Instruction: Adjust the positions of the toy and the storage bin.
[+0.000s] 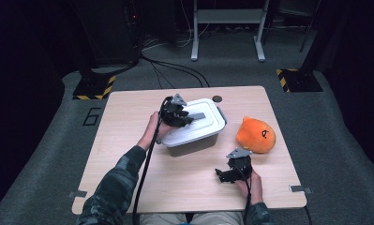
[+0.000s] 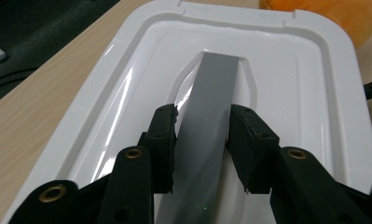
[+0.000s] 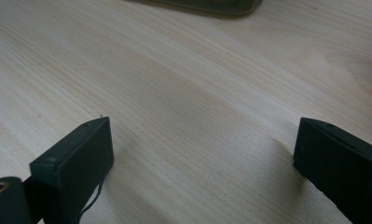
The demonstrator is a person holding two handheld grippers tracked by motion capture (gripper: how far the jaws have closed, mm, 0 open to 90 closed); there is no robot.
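A white plastic box point(image 1: 194, 136) with a shut lid point(image 2: 291, 74) stands on the middle of the wooden table point(image 1: 123, 140). A flat grey handle point(image 2: 211, 88) runs along the lid's recessed centre. My left gripper point(image 2: 203, 116) reaches in from the box's left side point(image 1: 177, 112), and its two black pads press on both sides of that handle. An orange plush toy point(image 1: 256, 135) lies to the right of the box. My right gripper point(image 1: 223, 175) rests low over bare wood near the front edge, its jaws wide apart point(image 3: 207, 140) with nothing between them.
A small dark round mark point(image 1: 217, 99) sits at the table's far edge behind the box. Beyond the table, on grey carpet, are cables, a white stand's legs point(image 1: 227, 33) and two plates with yellow-black stripes point(image 1: 95, 86) point(image 1: 298, 79). Bare wood spreads left of the box.
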